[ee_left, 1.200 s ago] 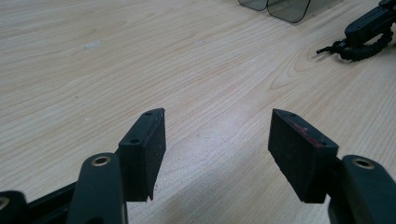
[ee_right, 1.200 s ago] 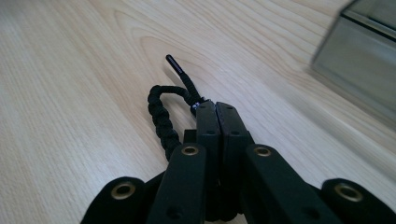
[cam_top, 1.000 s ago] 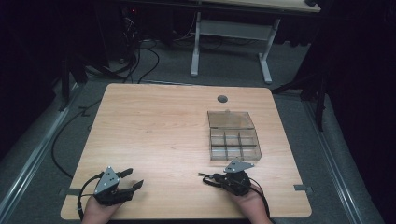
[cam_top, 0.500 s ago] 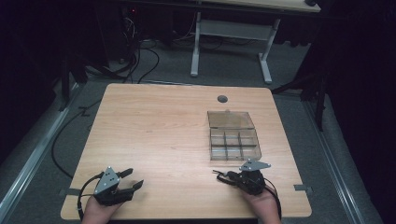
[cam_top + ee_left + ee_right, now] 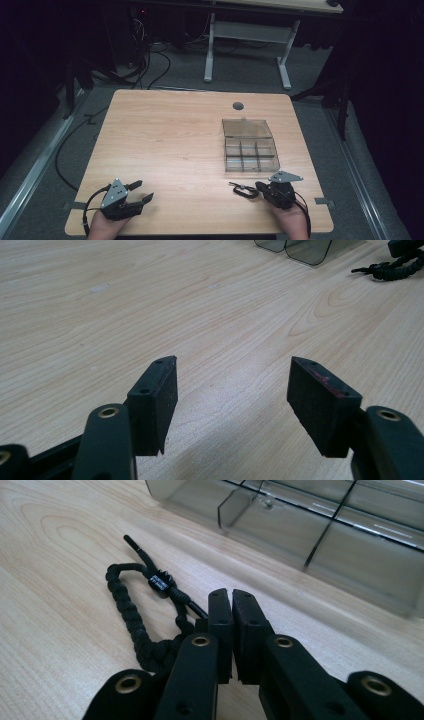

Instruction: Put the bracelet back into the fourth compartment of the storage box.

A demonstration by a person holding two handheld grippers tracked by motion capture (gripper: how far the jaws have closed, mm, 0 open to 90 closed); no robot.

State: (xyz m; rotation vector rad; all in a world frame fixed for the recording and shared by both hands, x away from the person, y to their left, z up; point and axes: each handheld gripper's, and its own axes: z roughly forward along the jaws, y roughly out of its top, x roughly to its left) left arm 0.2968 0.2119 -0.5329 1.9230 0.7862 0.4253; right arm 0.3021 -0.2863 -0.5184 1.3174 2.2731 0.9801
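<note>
High view: I count one cord loop [image 5: 242, 190], one clear box [image 5: 249, 146] and my two tongs on the table [image 5: 165, 135]. The right tongs [image 5: 259, 187] are clenched, empty, the loop just left of their tips and in front of the box. The left tongs [image 5: 142, 191] are released, well apart from it.

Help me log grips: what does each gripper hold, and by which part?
Left gripper: open, nothing held. Right gripper: shut beside the black braided cord; whether it pinches the cord's end cannot be told.
</note>
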